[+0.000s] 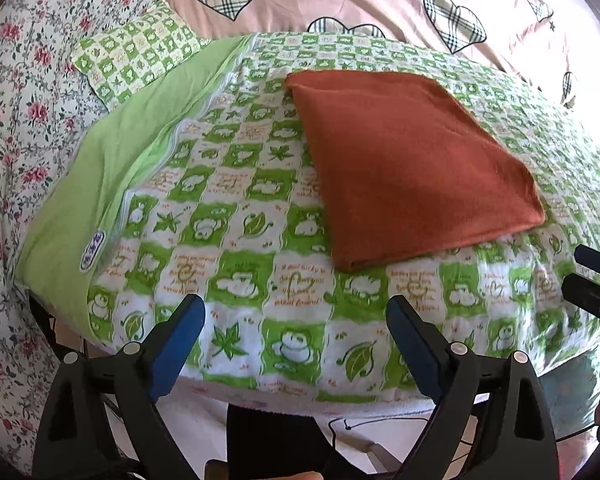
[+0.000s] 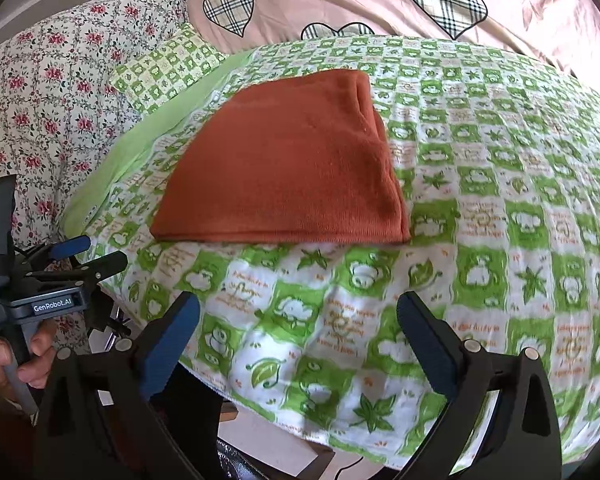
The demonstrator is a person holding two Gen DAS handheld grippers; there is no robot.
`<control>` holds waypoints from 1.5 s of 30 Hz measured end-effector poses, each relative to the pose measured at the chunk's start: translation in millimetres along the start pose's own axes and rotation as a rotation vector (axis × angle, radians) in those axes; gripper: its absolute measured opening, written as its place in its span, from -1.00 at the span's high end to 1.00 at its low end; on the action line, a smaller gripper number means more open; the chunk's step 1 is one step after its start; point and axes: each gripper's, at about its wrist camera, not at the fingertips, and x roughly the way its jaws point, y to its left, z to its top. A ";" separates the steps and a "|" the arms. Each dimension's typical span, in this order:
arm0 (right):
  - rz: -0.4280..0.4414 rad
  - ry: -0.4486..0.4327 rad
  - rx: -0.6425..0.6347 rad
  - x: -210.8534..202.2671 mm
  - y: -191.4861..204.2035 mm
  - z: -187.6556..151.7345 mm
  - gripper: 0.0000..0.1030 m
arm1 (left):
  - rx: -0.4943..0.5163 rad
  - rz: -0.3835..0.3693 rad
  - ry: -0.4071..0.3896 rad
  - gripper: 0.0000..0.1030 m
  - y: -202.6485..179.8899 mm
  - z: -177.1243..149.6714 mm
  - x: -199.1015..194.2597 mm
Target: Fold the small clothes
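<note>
Rust-orange knitted cloth [image 1: 412, 168], folded into a flat rectangle, is lying at twelve o'clock on the green-and-white checked quilt [image 1: 236, 248]. We are holding left gripper [image 1: 296, 312] and right gripper [image 2: 298, 310] wide apart, empty, near the quilt's edge. We are judging that the next fold needs both near corners pinched evenly.

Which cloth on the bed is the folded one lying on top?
The rust cloth: plain, folded flat on the green checked quilt. The floral sheet and pink heart cover are patterned bedding.
</note>
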 end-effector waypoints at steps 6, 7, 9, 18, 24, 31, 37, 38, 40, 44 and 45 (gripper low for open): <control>0.017 0.004 -0.013 5.9 1.8 10.3 -0.93 | -0.004 -0.010 -0.015 -0.85 -3.4 8.9 -1.5; 0.017 0.003 -0.016 6.2 1.8 11.5 -0.93 | -0.006 -0.014 -0.016 -0.85 -3.3 9.8 -1.5; 0.015 0.002 -0.015 7.6 1.0 14.8 -0.93 | -0.012 -0.023 -0.017 -0.85 -2.6 11.6 -1.0; 0.011 -0.010 -0.002 12.2 -10.7 35.6 -0.93 | -0.039 -0.065 -0.032 -0.85 0.9 28.4 3.9; 0.012 -0.012 0.001 20.9 -15.6 58.5 -0.93 | -0.032 -0.067 -0.024 -0.85 -6.5 40.9 10.7; 0.011 0.022 -0.019 39.7 -9.9 74.3 -0.96 | -0.011 -0.045 -0.004 -0.87 -16.5 48.8 22.7; -0.007 0.046 -0.027 52.5 -4.6 79.1 -0.97 | 0.010 -0.039 -0.007 -0.89 -22.9 58.2 27.6; -0.013 0.047 -0.030 53.9 -3.6 79.3 -0.97 | 0.012 -0.034 -0.008 -0.89 -23.3 59.5 28.3; -0.019 0.050 -0.032 56.1 -3.0 79.1 -0.98 | 0.011 -0.027 -0.006 -0.89 -22.5 61.9 30.9; -0.018 0.061 -0.028 60.4 -4.6 80.3 -0.98 | -0.003 -0.016 0.008 -0.89 -19.3 65.1 36.6; -0.016 0.062 -0.028 60.8 -4.4 80.1 -0.98 | -0.006 -0.013 0.012 -0.89 -18.2 65.6 38.0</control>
